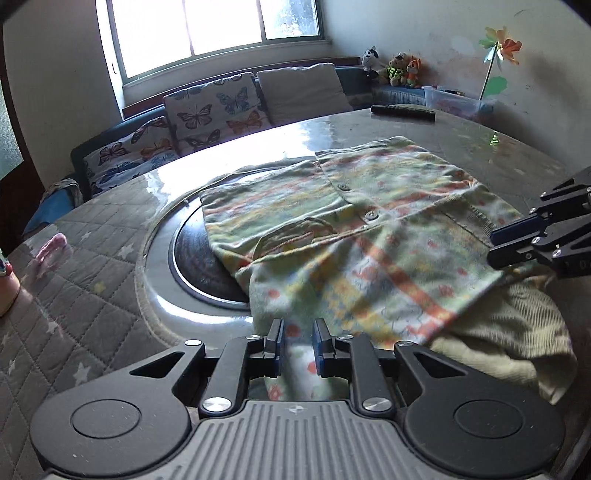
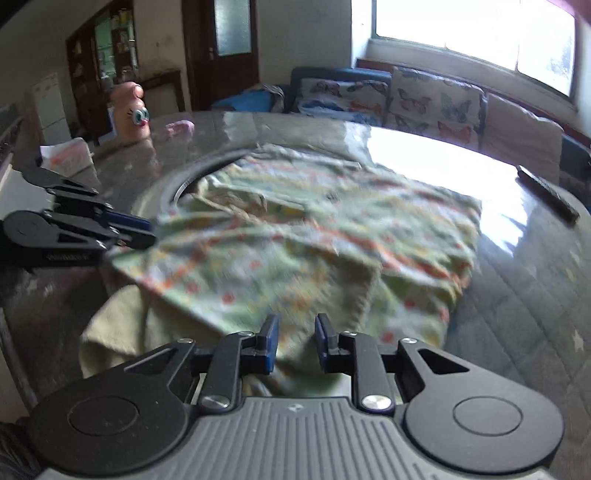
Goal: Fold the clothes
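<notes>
both the left claw (image 1: 298,345) and the right claw (image 2: 296,341) stood released around the shirt (image 1: 369,229) hem; closing carelessly could have missed it or snagged the green cloth (image 1: 517,332) beneath.

- This was a home living room, centred on a glossy round table (image 1: 258,147).
- Behind the table stood a dark blue sofa (image 1: 354,79) with butterfly-print cushions (image 1: 218,107), beneath a wide bright window (image 1: 214,26).
- Right of the sofa sat small plush toys (image 1: 399,68).
- Left of the table, a dark wooden door (image 2: 221,48) and shelving (image 2: 103,48).
</notes>
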A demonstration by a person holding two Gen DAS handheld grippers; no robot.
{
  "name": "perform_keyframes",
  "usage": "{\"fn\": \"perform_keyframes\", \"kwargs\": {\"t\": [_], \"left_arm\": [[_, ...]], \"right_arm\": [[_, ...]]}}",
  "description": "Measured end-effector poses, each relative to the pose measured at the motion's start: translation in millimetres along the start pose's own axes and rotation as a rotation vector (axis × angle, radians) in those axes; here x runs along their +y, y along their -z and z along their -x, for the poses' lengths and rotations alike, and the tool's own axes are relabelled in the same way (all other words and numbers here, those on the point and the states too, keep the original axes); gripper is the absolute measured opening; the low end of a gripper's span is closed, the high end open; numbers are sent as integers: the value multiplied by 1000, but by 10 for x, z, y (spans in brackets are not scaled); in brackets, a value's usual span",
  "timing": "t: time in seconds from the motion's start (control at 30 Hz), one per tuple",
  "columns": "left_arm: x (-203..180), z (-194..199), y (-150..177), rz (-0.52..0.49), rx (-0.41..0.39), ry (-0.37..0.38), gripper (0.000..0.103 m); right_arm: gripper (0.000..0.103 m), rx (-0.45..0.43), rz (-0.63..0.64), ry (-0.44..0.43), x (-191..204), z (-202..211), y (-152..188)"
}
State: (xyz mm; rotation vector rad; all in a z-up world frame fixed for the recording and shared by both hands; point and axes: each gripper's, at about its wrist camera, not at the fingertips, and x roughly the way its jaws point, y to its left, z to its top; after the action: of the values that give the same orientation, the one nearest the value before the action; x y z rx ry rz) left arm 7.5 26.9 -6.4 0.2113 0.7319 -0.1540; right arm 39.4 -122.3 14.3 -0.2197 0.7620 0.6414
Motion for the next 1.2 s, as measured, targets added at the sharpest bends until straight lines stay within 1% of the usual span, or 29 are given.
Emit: {"fn": "perform_keyframes", "kwargs": {"t": [0.1,0.2,0.23,0.27,0.3,0.37,0.47,0.6,0.7,0.83,0.9,0.93,0.97,1.0,1.03,1.13,1.2], "left_arm": [[-49,124,58,-55,-14,-6,19],[-174,260,138,-163,-45,0,27],[-233,295,166,-206,-56,2,32],[-289,321,193,-244,-64,7,34],[-355,343,226,-284,-72,14,34],[-483,368,287,-356,-88,28,34],[-644,378,345,-433,-115,55,34],[-775,387,323,-479,-170,98,35],[-821,417,275,-491,-217,144,36],[-890,420,257,-529,-262,193,35],[-913,395,250,-535,-265,205,32],[-915,386,247,-532,-267,210,24],[-905,380,234,-520,-270,214,16],[-888,374,216,-504,-272,217,13],[-867,378,191,-480,-275,222,9],[-781,377,77,-387,-274,214,4],[-702,359,-39,-310,-272,206,4]], "right_arm": [[22,-4,-10,-3,-21,61,37],[22,-9,-17,-6,-28,83,47],[22,-10,-20,-7,-30,90,51],[24,-12,-22,-8,-32,97,54],[29,-16,-17,-7,-25,125,49],[34,-23,-7,-3,-13,184,46],[36,-22,4,3,-13,261,71],[38,-11,23,19,-17,365,126],[41,-3,33,27,-26,420,170],[41,10,56,31,-24,487,249],[42,19,75,29,-11,515,288],[42,22,83,26,-2,528,302],[44,25,90,25,6,538,313],[50,25,107,22,26,557,330],[52,25,127,18,50,578,348],[53,24,178,6,118,603,376],[55,22,218,-3,178,612,398]]}}
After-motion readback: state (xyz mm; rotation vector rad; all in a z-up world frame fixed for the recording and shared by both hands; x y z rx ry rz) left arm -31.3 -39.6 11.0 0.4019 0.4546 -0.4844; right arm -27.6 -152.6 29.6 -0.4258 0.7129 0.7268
